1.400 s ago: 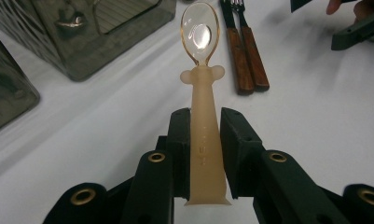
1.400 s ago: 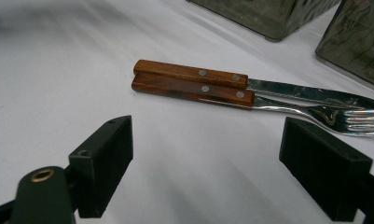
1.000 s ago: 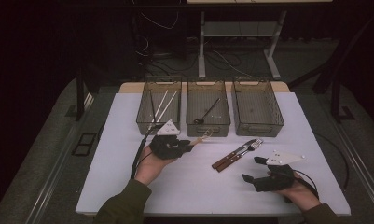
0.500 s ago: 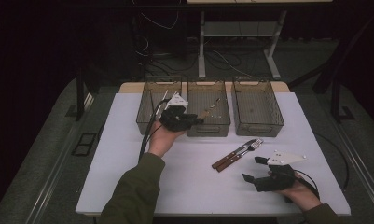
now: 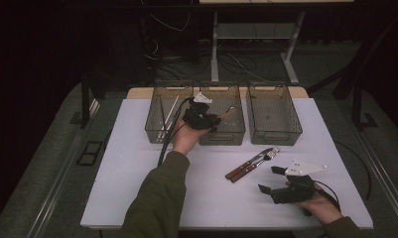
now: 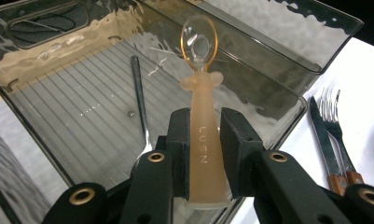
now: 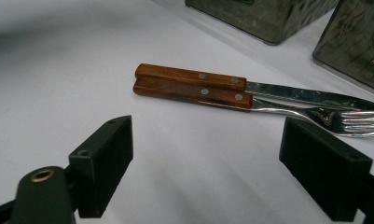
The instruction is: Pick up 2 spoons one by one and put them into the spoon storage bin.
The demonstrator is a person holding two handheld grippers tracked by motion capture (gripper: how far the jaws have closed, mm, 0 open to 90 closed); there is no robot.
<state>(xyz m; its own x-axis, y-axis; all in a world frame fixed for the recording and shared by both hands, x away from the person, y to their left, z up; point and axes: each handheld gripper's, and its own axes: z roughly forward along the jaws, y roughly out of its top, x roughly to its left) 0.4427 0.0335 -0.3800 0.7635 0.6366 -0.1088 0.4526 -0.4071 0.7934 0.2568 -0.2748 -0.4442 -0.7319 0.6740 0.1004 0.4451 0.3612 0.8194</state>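
Note:
My left gripper (image 5: 215, 120) hangs over the middle bin (image 5: 221, 136), shut on the handle of a translucent orange spoon (image 5: 230, 111). In the left gripper view the spoon (image 6: 199, 42) points bowl-first into that bin (image 6: 58, 116), clamped between both jaws (image 6: 204, 140). A dark metal utensil (image 6: 139, 98) lies on the bin floor. My right gripper (image 5: 273, 179) rests near the table's front right, open with nothing between its fingers (image 7: 212, 163). Just beyond it lie a knife and a fork with wooden handles (image 5: 251, 164), side by side (image 7: 194, 86).
Three smoky plastic bins stand in a row at the back of the white table (image 5: 137, 188). The left bin (image 5: 159, 134) holds long light utensils; the right bin (image 5: 273, 134) looks bare. The knife and fork (image 6: 334, 130) sit right of the middle bin.
My left hand has carried the spoon away from the table surface, back and to the right, to over the middle bin. The right hand has stayed put.

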